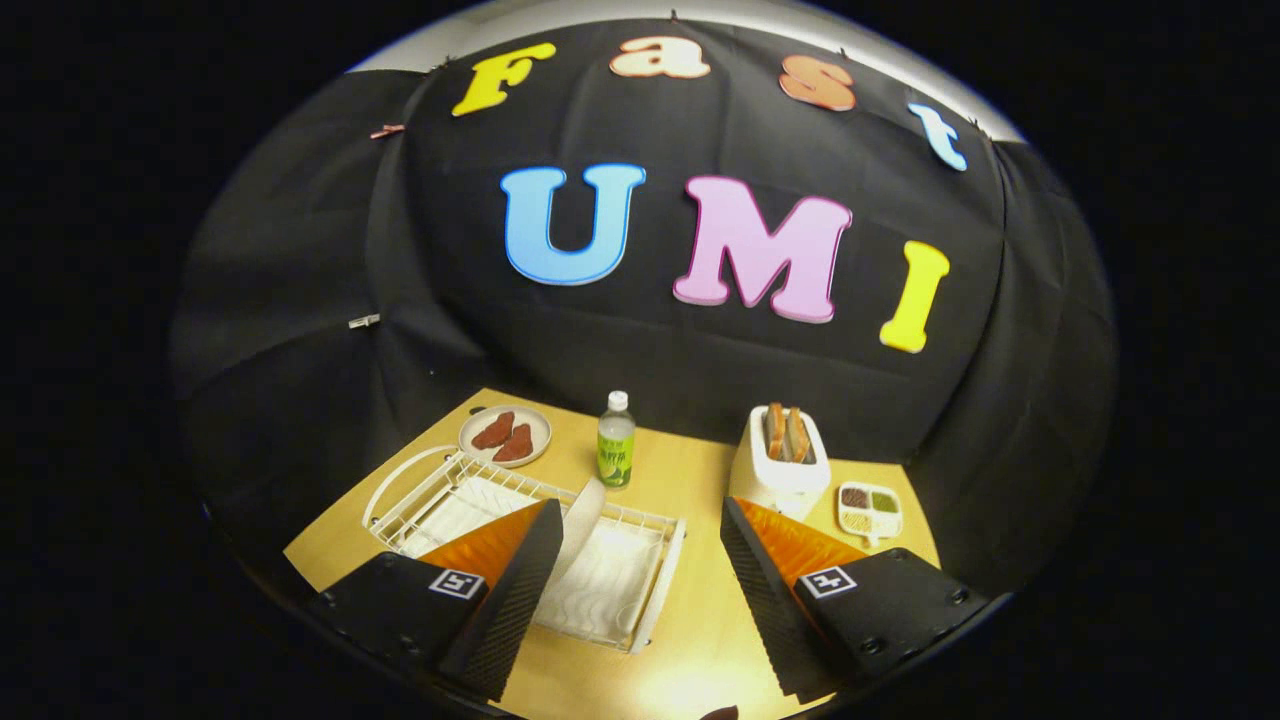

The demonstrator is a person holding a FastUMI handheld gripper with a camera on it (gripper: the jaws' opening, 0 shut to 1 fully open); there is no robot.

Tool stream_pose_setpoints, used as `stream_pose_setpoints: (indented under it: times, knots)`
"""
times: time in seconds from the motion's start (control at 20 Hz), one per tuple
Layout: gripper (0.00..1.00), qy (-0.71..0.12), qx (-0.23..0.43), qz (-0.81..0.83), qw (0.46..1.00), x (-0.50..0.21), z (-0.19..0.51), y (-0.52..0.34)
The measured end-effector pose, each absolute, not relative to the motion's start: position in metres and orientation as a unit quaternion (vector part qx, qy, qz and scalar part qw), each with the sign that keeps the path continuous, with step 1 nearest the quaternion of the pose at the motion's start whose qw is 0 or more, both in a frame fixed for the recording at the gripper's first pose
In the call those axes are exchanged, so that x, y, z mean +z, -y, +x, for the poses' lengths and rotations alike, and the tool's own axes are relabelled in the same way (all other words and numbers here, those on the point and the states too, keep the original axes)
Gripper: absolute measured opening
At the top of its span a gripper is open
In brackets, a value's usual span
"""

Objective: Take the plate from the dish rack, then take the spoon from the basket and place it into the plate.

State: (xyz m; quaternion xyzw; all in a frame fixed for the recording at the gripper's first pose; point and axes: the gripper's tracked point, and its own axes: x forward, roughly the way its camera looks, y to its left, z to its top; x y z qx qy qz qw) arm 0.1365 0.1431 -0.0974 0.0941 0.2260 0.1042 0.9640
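Plate (583,512) is standing on edge in the white dish rack (640,590), just ahead of the left finger (520,590) and leaning back away from the gripper (640,585), thin rim toward it, so I'd guess it wants a small shift left to straddle that rim. Fingers are spread wide with nothing in them. Going right: a small dish (505,435) with two reddish pieces sits beyond the rack, then a bottle (616,452), a toaster (778,455) with bread in its slots, and a little divided tray (869,512); can't make out the spoon.
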Motion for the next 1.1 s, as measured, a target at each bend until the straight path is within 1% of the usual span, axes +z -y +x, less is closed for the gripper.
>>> stream_pose_setpoints:
  times: [0.1,0.35,0.45,0.55,0.65,0.7,0.8,0.9,1.0,1.1]
  knots:
    - [0.98,-0.263,0.102,0.128,0.951,-0.115,0.149,-0.158]
    - [0.97,-0.339,0.1,0.144,0.924,-0.166,0.175,-0.197]
    - [0.96,-0.363,0.097,0.156,0.913,-0.181,0.183,-0.215]
    - [0.92,-0.387,0.085,0.155,0.905,-0.2,0.188,-0.226]
    - [0.86,-0.402,0.06,0.142,0.903,-0.218,0.192,-0.23]
    - [0.8,-0.413,0.046,0.133,0.9,-0.227,0.193,-0.23]
    - [0.66,-0.436,0.029,0.142,0.888,-0.241,0.189,-0.241]
    - [0.43,-0.446,0.006,0.138,0.884,-0.246,0.189,-0.242]
    - [0.37,-0.448,-0.035,0.118,0.885,-0.245,0.189,-0.234]
    - [0.3,-0.452,-0.052,0.091,0.886,-0.24,0.189,-0.236]
